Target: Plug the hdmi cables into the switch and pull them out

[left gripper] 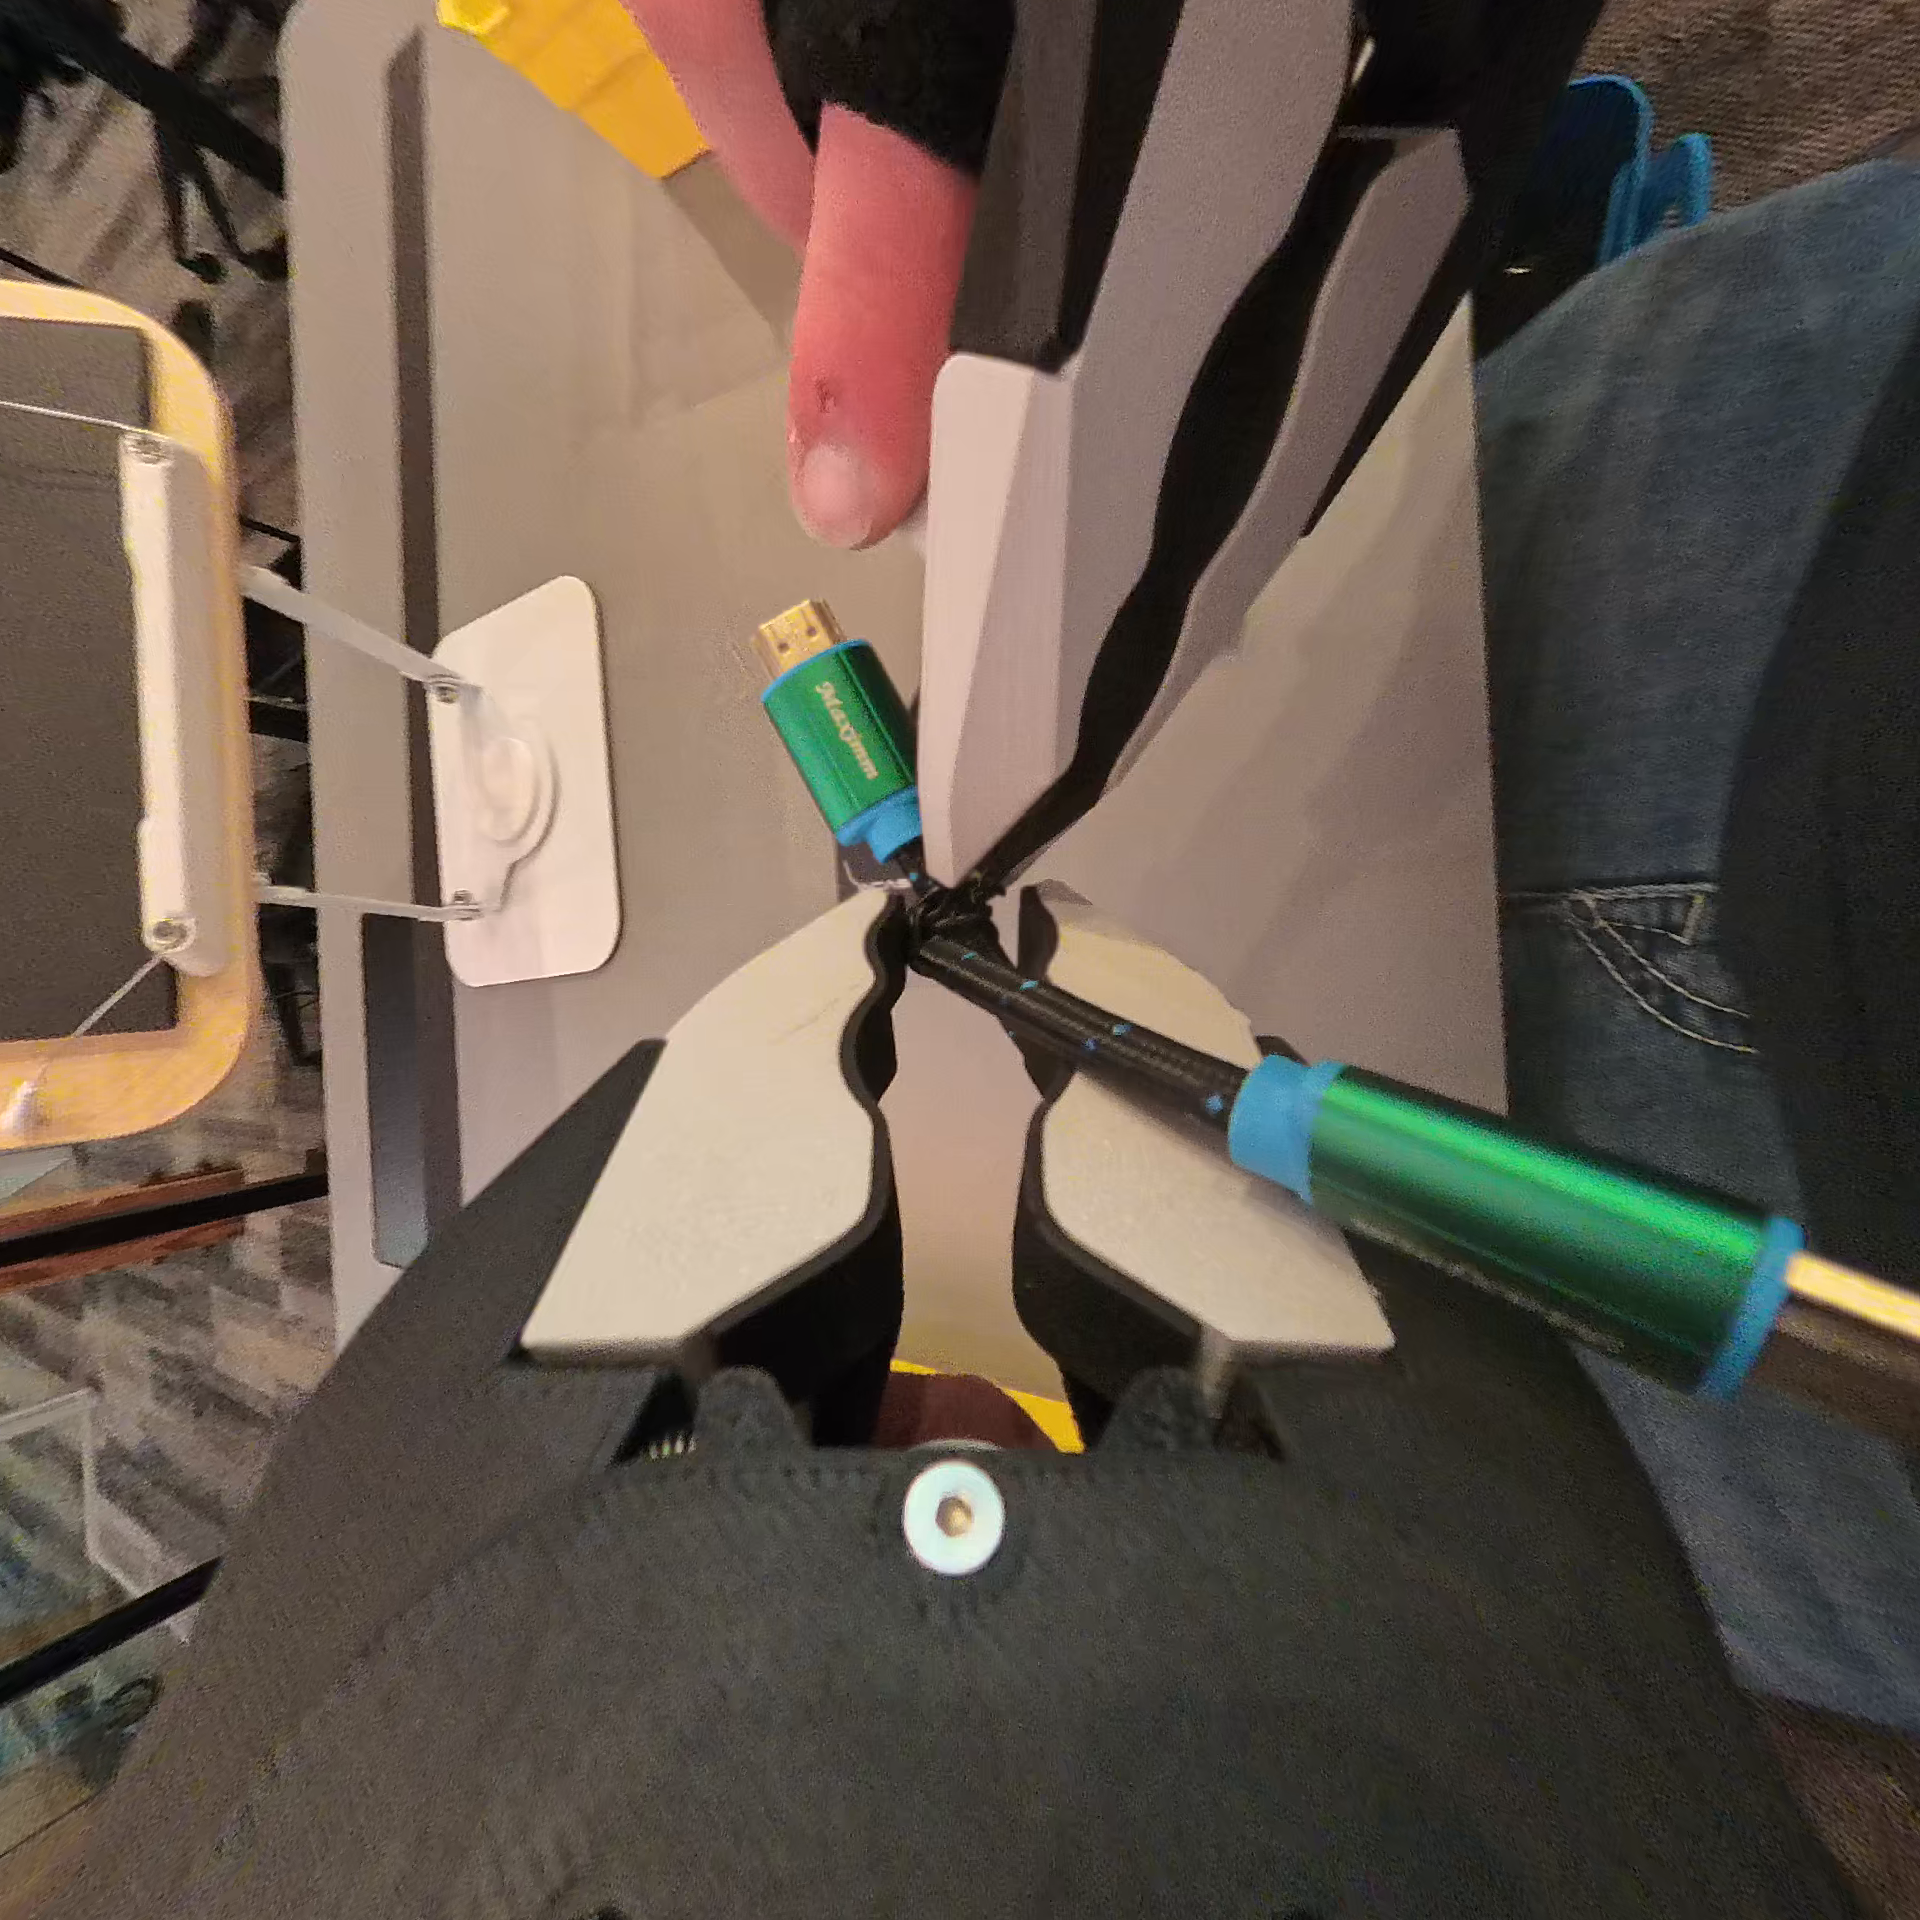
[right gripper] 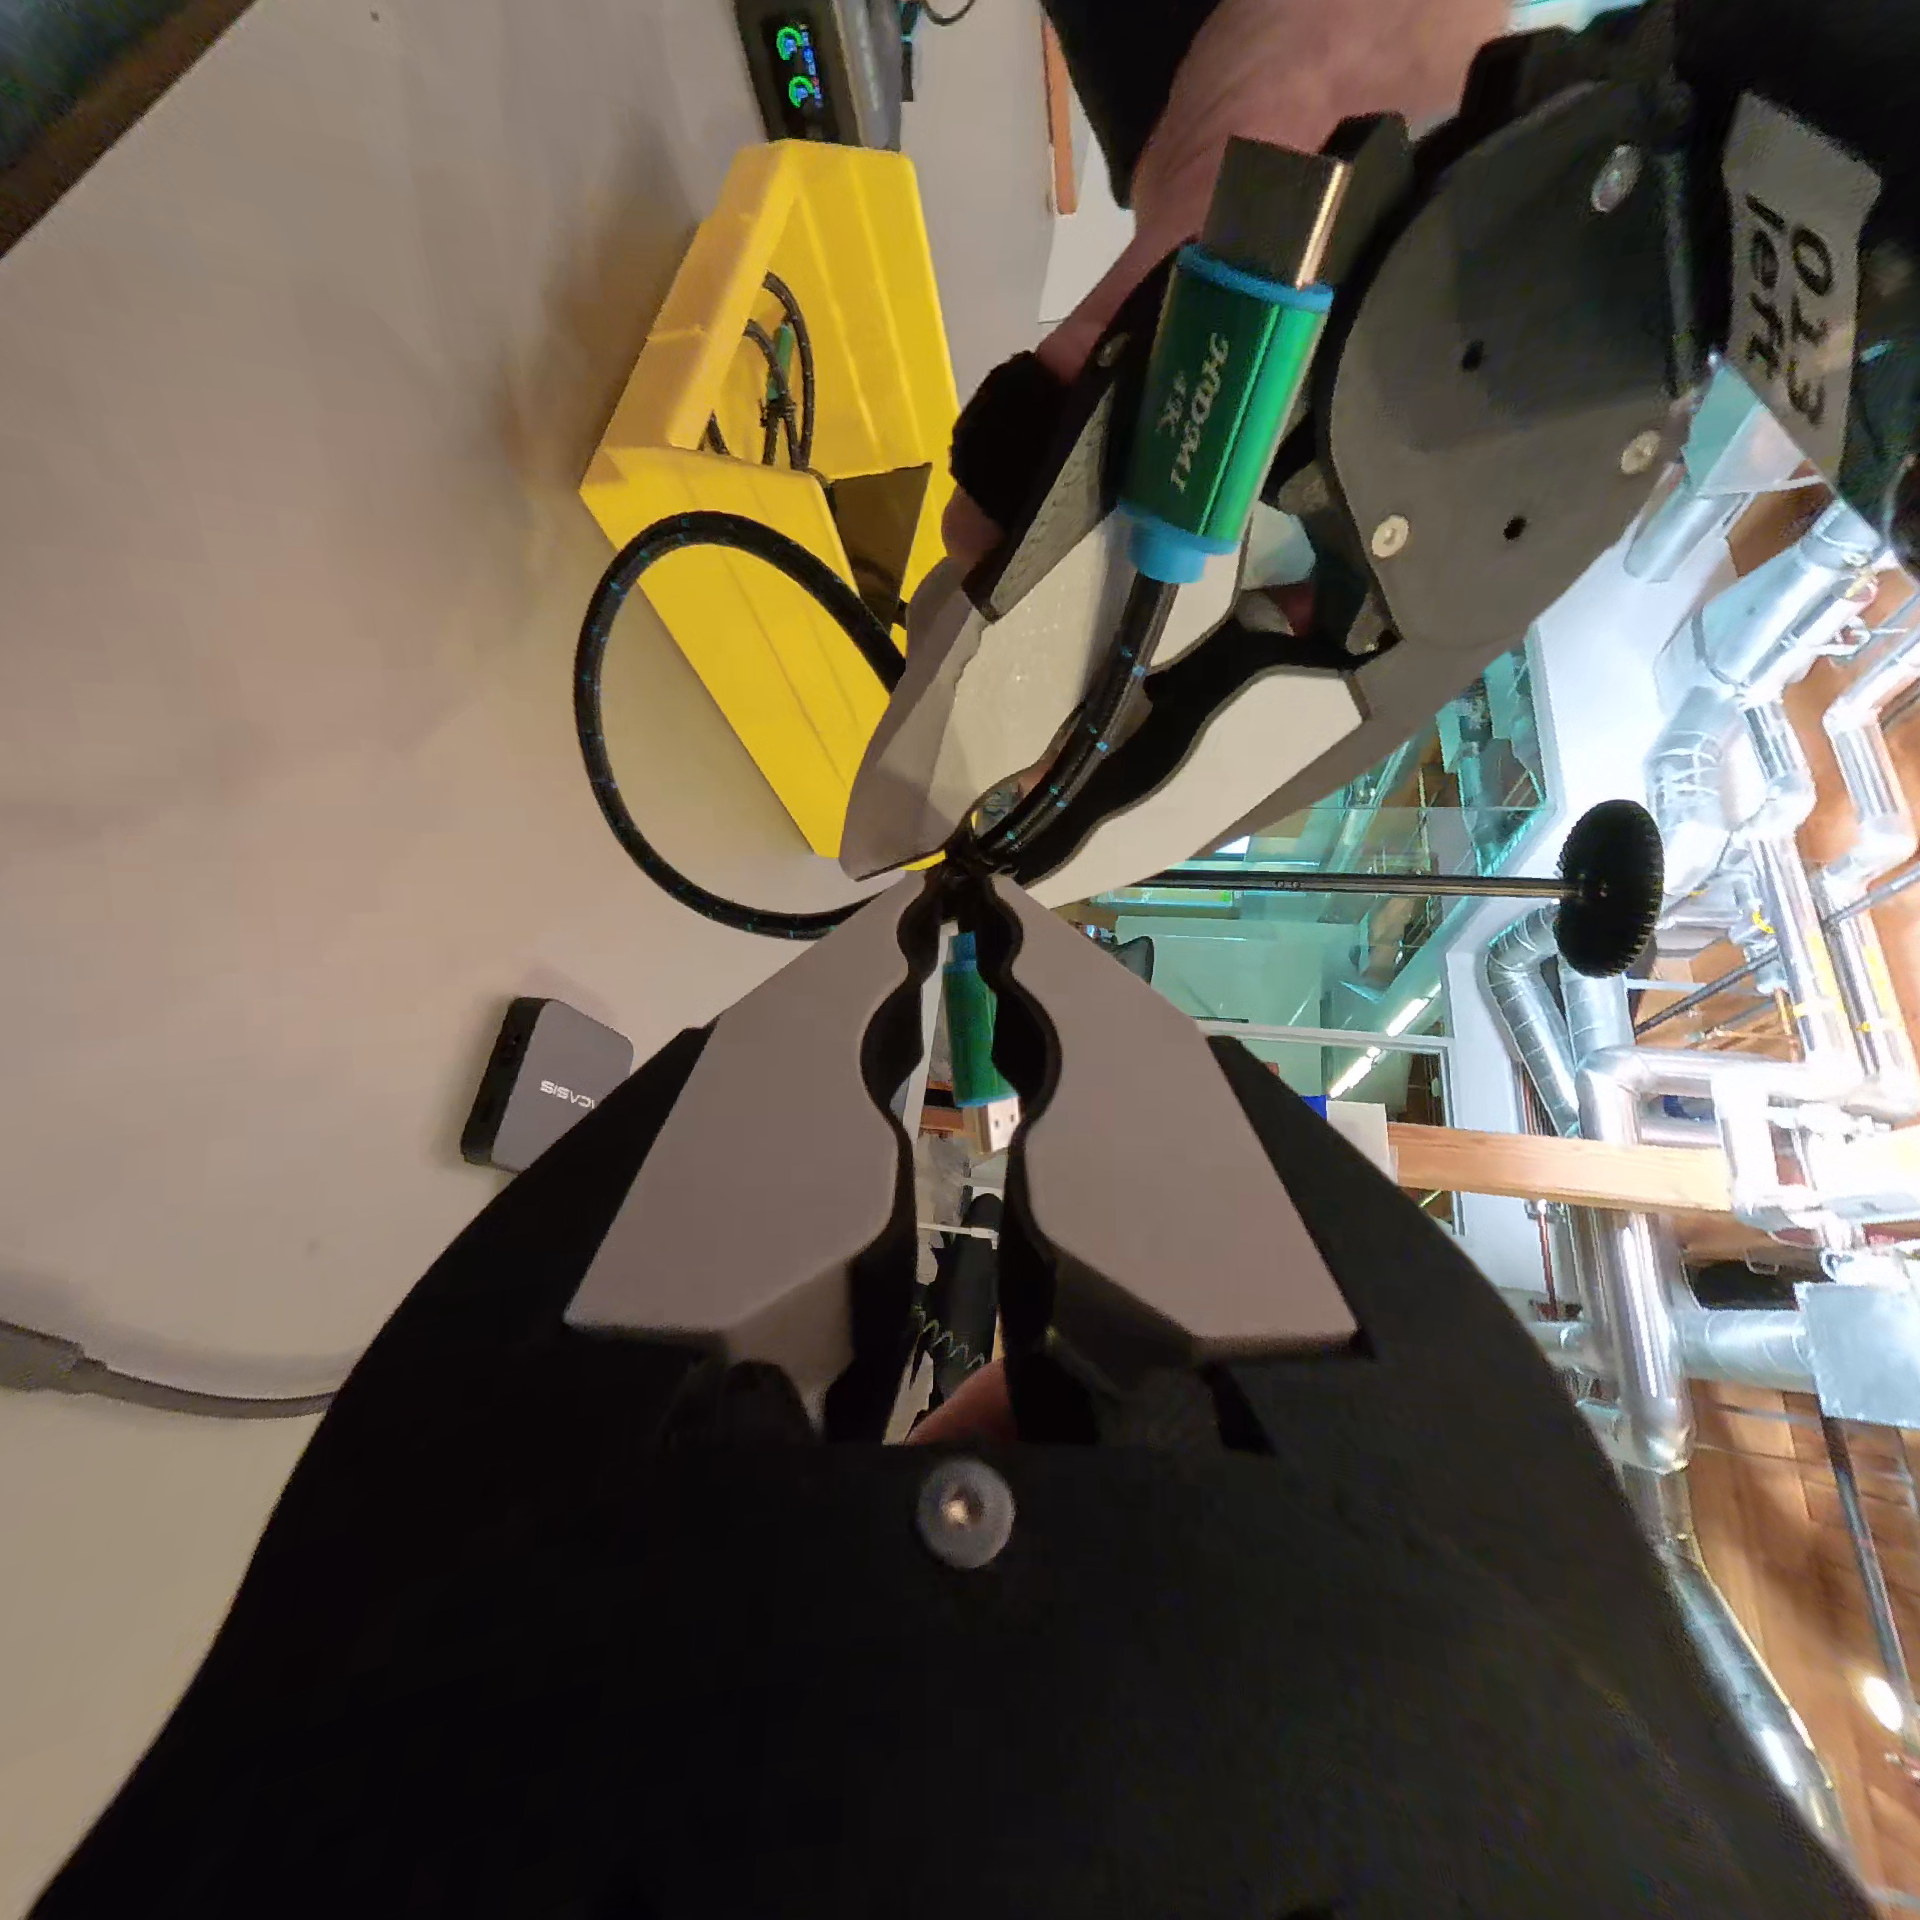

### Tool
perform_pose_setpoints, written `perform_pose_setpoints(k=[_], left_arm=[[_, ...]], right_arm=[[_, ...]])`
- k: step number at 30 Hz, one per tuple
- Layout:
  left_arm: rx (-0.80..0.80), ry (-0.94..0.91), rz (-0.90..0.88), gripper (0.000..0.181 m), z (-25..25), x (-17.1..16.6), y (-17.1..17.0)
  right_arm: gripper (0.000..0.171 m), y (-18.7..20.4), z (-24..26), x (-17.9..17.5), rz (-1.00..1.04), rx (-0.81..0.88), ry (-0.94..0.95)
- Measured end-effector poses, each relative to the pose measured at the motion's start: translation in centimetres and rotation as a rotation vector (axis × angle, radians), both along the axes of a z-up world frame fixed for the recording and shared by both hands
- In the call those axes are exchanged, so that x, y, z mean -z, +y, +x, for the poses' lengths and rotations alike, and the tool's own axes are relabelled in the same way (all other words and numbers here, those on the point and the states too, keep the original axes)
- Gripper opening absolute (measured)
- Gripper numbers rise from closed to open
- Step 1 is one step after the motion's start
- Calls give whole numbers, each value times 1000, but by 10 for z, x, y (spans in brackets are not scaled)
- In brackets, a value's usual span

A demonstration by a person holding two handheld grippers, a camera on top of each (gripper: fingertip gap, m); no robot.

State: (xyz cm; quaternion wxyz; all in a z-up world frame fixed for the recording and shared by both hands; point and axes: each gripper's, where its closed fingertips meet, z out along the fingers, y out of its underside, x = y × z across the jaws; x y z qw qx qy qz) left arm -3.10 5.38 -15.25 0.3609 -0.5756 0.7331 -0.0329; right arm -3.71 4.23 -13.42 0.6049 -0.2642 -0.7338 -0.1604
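Observation:
A black braided hdmi cable [right gripper: 613,665] has two green plugs with blue collars. My left gripper [left gripper: 940,906] and my right gripper [right gripper: 958,885] meet tip to tip, both shut on the cable where its strands bunch. One plug [left gripper: 1507,1216] lies across my left gripper's right finger; it also shows in the right wrist view [right gripper: 1216,395]. The other plug [left gripper: 836,732], gold tip free, hangs beside the right gripper's finger [left gripper: 987,623]; it shows in the right wrist view [right gripper: 971,1039] behind the fingers. The grey switch [right gripper: 545,1081] lies on the white table [right gripper: 260,520], apart from both plugs.
A yellow bin [right gripper: 769,582] with another coiled cable stands beyond the switch. A dark device with a green display [right gripper: 816,68] sits at the far edge. A grey cord [right gripper: 125,1382] runs along the table. A person's finger [left gripper: 852,416] and jeans [left gripper: 1714,727] are close. Less than 4 cm separates the two grippers' tips.

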Motion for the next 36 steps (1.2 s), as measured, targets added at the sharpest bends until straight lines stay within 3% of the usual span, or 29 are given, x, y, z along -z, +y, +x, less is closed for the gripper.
perform_pose_setpoints(k=[7,19,21,28,29,31,36], left_arm=[[19,-8,-48,20,0,4,-5],[-103,-89,195,20,-2,-29,27],[-114,-108,200,20,-3,-32,30],[-104,-117,179,20,-1,-32,28],[-100,-117,174,20,-1,-32,27],[-96,-111,171,20,-2,-31,26],[-52,-104,101,20,3,-26,14]], right_arm=[[0,-5,-1,2,-47,-13,2],[0,10,-2,-27,-781,-36,554],[0,13,-3,-26,-828,-35,585],[0,9,1,-31,-428,-8,438],[7,8,1,-28,-388,-8,402],[14,4,4,-24,-374,-25,347],[8,4,11,-27,-223,-9,258]])
